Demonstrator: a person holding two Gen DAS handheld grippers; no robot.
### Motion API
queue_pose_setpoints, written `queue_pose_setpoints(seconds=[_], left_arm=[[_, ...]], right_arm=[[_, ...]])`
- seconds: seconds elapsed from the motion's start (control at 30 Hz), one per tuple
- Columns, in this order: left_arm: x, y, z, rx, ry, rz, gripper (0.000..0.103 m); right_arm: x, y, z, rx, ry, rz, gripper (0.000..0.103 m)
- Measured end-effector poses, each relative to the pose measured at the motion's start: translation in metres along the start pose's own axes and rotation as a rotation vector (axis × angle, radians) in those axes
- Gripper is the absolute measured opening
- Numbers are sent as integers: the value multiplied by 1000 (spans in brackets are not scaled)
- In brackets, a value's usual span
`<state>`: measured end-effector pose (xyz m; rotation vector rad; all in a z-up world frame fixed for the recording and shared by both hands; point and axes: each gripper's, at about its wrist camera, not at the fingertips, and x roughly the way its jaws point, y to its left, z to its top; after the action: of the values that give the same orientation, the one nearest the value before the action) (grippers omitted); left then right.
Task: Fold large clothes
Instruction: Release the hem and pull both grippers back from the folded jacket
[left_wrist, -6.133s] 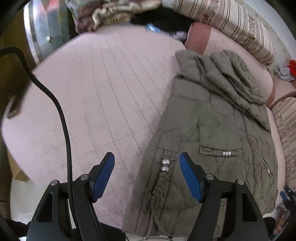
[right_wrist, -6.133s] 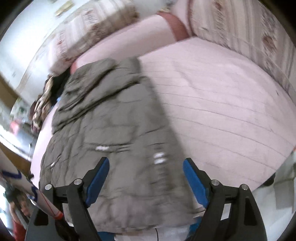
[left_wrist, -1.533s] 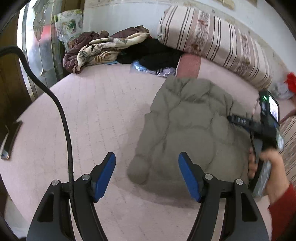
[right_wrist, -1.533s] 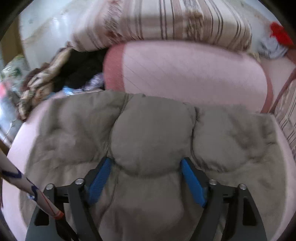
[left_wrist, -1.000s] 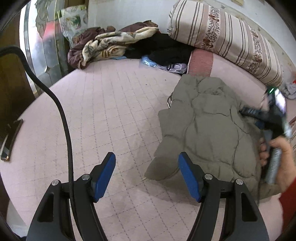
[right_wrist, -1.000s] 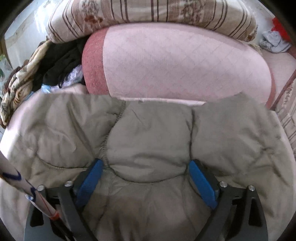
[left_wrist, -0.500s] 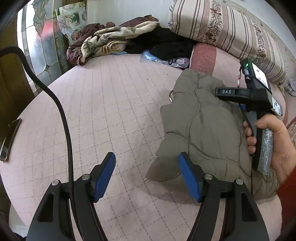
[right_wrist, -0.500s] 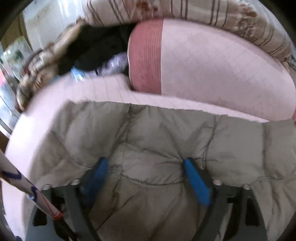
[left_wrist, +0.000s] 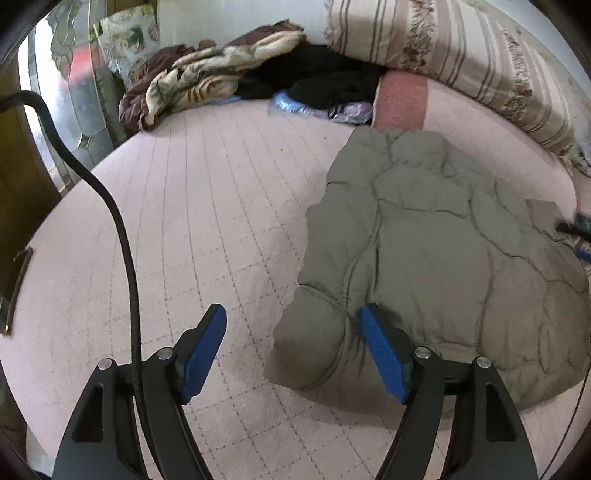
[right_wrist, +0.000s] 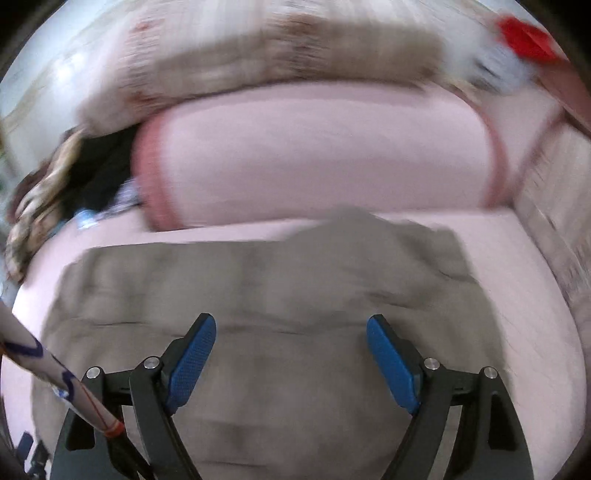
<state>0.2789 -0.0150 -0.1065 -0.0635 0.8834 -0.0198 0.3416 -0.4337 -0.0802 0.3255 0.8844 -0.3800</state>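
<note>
Jacket: an olive quilted jacket (left_wrist: 436, 254) is lying folded into a puffy bundle on the pink quilted bedcover (left_wrist: 207, 229), filling the right half of the left wrist view; in the right wrist view the jacket (right_wrist: 280, 295) is filling the lower centre and is blurred.
Left gripper: the left gripper (left_wrist: 295, 347) is sitting at the lower centre of its frame with its blue pads spread wide and holding nothing; the right pad (left_wrist: 384, 354) is lying against the near left corner of the bundle, the left pad is hanging over bare cover.
Right gripper: the right gripper (right_wrist: 288, 354) is hovering above the jacket at the lower centre of its frame, jaws gaping and gripping nothing; whether the pads are touching the cloth cannot be told through the blur.
Cable: a black cable (left_wrist: 110, 214) is curving down the left side of the left wrist view.
Pillows: a striped bolster (left_wrist: 461, 55) is lying at the upper right, with a pink pillow (left_wrist: 402, 99) beneath it, just beyond the jacket's far edge.
Other laundry: a heap of clothes (left_wrist: 229, 81) is sitting at the upper centre-left, well apart from the jacket.
Red item: a red object (right_wrist: 524, 38) is showing at the upper right of the right wrist view, too blurred to identify.
</note>
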Motion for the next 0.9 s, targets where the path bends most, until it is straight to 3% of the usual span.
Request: queue_pose_setpoints(seconds=[0.07, 0.1, 0.2, 0.3, 0.47, 0.67, 0.9], left_arm=[[2, -3, 0, 15, 1, 13, 76], [2, -6, 1, 31, -7, 19, 76], [-4, -7, 2, 47, -30, 30, 76], [-14, -3, -1, 24, -50, 26, 76], [-43, -3, -21, 29, -133, 46, 76], [-81, -14, -47, 26, -212, 87, 76], [-108, -18, -65, -5, -219, 134, 77]], right_arm=[[21, -34, -5, 66, 53, -59, 87], [26, -44, -9, 89, 59, -48, 87], [3, -60, -19, 144, -13, -15, 85], [-23, -59, -30, 109, -68, -14, 85], [-90, -82, -101, 14, -131, 104, 86], [-118, -111, -188, -19, -111, 108, 87], [-126, -136, -214, 37, -133, 117, 87]])
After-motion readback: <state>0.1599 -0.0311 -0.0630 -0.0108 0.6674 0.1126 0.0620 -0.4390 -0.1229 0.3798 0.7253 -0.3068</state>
